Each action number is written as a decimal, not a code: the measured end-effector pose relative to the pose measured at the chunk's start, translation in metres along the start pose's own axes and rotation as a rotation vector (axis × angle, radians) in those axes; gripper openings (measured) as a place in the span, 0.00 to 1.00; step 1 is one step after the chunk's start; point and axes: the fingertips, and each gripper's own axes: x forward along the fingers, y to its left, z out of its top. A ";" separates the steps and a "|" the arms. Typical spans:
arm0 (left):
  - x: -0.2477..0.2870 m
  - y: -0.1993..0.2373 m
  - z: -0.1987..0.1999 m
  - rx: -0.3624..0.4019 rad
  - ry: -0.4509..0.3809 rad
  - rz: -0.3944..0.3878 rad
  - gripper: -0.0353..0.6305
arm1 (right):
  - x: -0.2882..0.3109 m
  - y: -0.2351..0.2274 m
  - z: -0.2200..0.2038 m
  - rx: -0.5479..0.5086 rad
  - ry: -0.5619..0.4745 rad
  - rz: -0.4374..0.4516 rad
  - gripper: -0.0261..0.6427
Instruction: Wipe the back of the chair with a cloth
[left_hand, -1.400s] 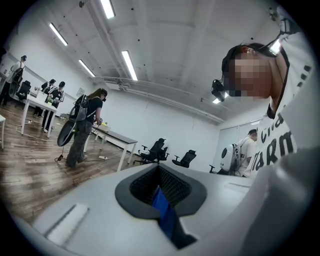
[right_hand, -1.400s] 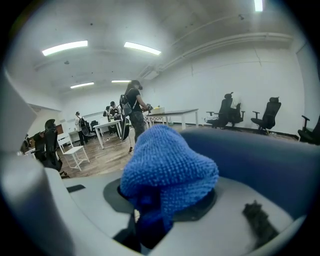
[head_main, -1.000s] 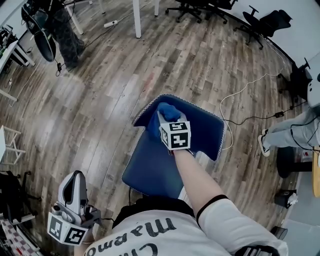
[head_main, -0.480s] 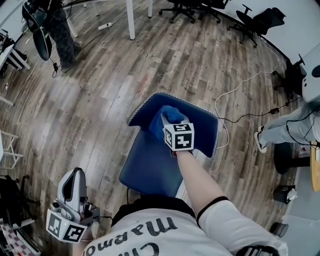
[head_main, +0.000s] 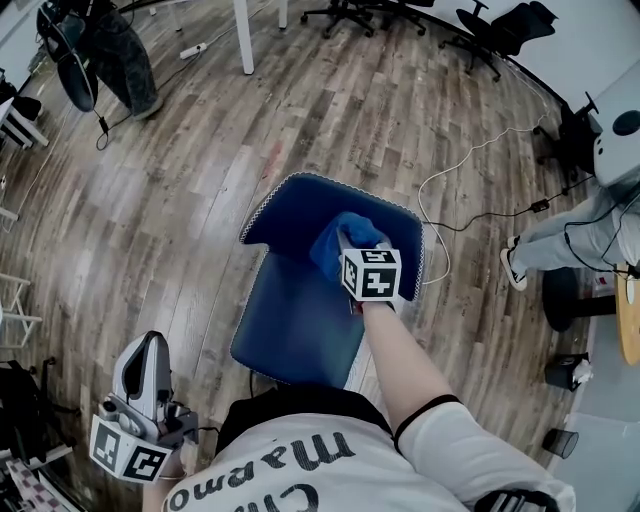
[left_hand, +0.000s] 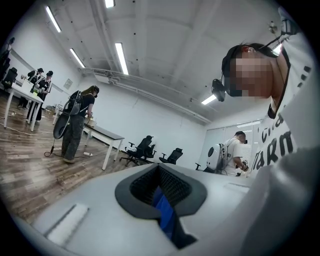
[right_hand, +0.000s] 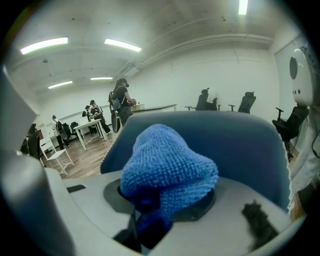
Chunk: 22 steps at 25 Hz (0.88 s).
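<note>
- The right gripper has its jaws clamped on the blue cloth, which it presses against the inner face of the chair back, just below the top edge.
- Since a second ago it has slid with the cloth from the left of the back's middle to the right of it, nearer the right edge.
- The left gripper stays low at the person's left side, well apart from the chair, its jaws drawn together on nothing.
- The cloth is nubby microfibre, bunched into a rounded lump over the jaw tips.
- The chair back is smooth dark blue padding, curved, with pale dotted trim round its rim; the seat is the same blue, with rounded corners.
- The floor is streaky grey-brown wood plank.
</note>
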 end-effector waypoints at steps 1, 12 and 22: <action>0.001 -0.001 -0.001 -0.002 0.002 -0.006 0.06 | -0.003 -0.004 -0.003 0.006 0.003 -0.008 0.26; 0.017 -0.018 -0.001 0.007 0.016 -0.080 0.06 | -0.042 -0.066 -0.031 0.105 0.017 -0.157 0.26; 0.013 -0.025 -0.005 -0.004 0.010 -0.096 0.06 | -0.071 -0.096 -0.045 0.203 0.013 -0.271 0.26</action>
